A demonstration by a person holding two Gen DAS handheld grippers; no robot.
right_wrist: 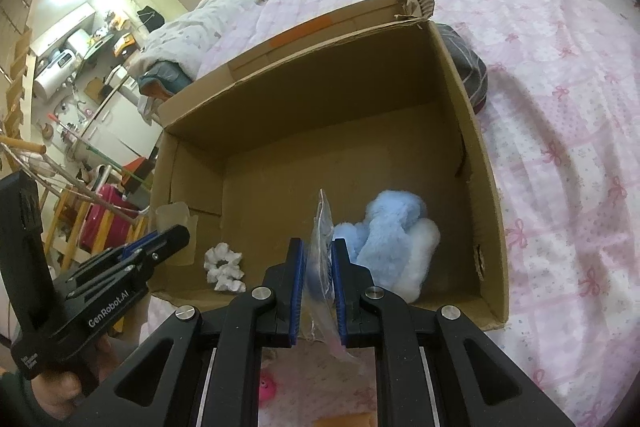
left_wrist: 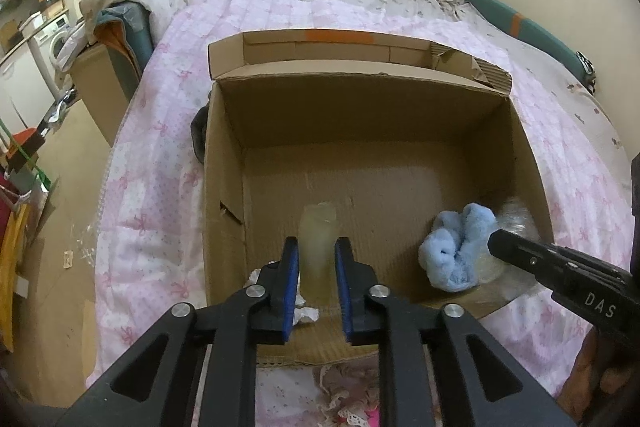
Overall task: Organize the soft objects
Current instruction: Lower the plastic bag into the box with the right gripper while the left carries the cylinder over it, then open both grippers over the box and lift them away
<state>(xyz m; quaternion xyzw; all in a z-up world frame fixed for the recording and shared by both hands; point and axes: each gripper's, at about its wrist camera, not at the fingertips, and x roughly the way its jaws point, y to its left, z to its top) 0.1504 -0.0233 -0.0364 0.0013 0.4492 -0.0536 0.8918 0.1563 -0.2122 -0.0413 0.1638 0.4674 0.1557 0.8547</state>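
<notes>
Left wrist: left claw (left_wrist: 317, 269) around pale sponge (left_wrist: 318, 243), above cardboard box (left_wrist: 224, 187).

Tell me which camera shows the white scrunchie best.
The right wrist view. There the scrunchie lies in full sight on the box floor, near the front wall. In the left wrist view only scraps of it peek out behind the left gripper, which is shut on a pale yellowish piece.
</notes>
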